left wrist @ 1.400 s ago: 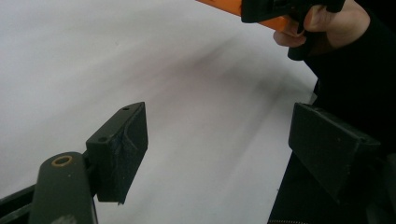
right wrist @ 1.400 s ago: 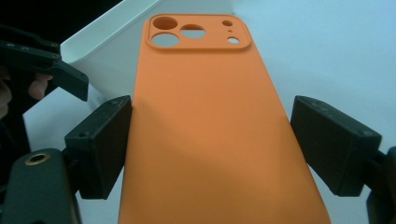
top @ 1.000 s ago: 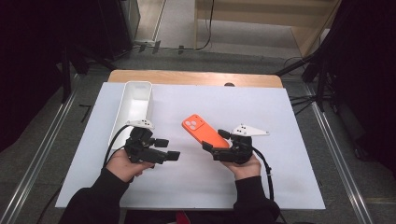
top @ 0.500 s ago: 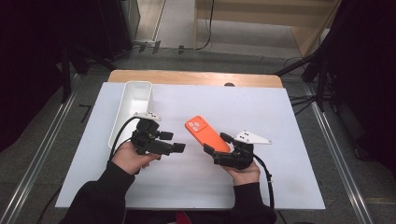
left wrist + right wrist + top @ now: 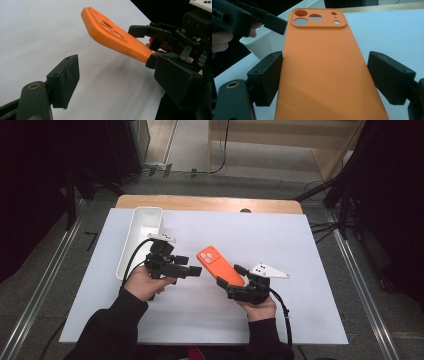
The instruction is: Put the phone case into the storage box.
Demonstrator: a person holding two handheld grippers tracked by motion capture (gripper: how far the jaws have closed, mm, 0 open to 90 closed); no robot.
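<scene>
High view: right claw (image 5: 231,285) apparently grips the orange phone case (image 5: 219,265) above the worktop (image 5: 300,270), while the left claw (image 5: 196,271), gaping empty, has yet to take it.

The left gripper (image 5: 196,271) points toward three o'clock, its jaws apart with nothing between them and just closing a little; the right gripper (image 5: 223,283) points toward ten o'clock, clamped on the case (image 5: 220,265); both forearms enter from six o'clock.

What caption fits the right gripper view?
Right gripper holds orange phone case; left gripper nears its camera end.
</scene>
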